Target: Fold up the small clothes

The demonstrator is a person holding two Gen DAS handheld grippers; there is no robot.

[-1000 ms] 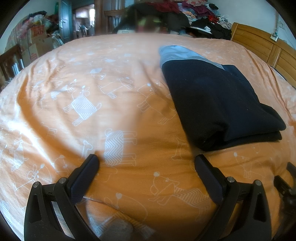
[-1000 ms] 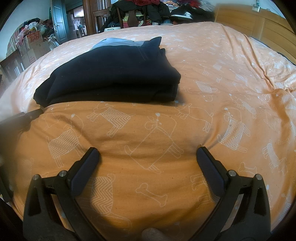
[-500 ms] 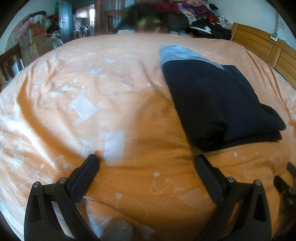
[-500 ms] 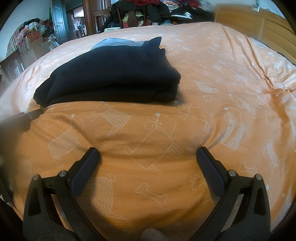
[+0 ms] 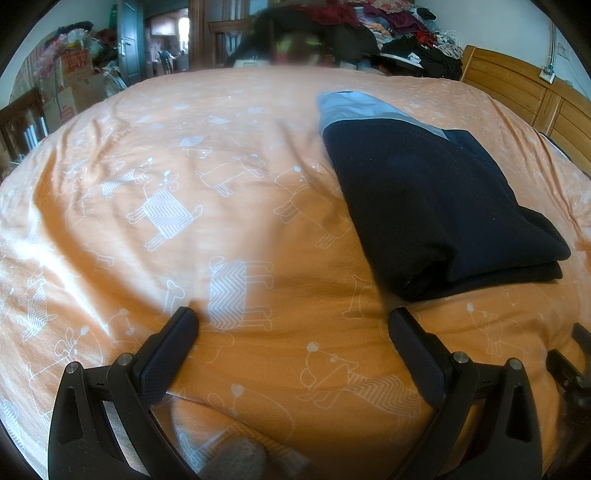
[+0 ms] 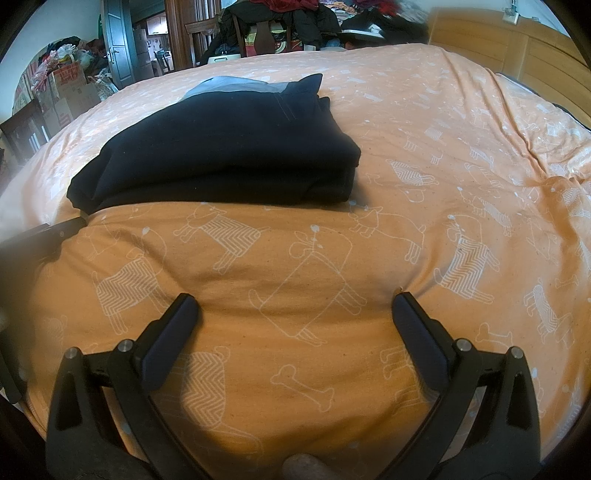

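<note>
Plainly, the orange bedsheet (image 5: pixel 229 206), printed with white dogs and bones, is taking up nearly everything in both views, lying a little rumpled across the bed. Behind it a wooden headboard (image 5: pixel 517 88) is standing at the far right, and a heap of mixed clothing (image 5: pixel 388 33) is piling up past the far edge. Cardboard boxes (image 6: pixel 70 92) are sitting stacked at the left by a dark door.

On the sheet, the folded dark navy garment (image 5: pixel 436 199) is lying flat in a thick, neat bundle, with a pale grey-blue band showing at its far end. Seen from the right wrist, the same garment (image 6: pixel 221 147) is resting ahead and to the left, its folded edge facing the camera.

Nearest of all, the left gripper (image 5: pixel 291 325) is hovering low over bare sheet with its jaws spread wide, holding nothing, just short of the garment's near corner. The right gripper (image 6: pixel 295 310) is likewise gaping, empty, over the sheet, clear of the garment.
</note>
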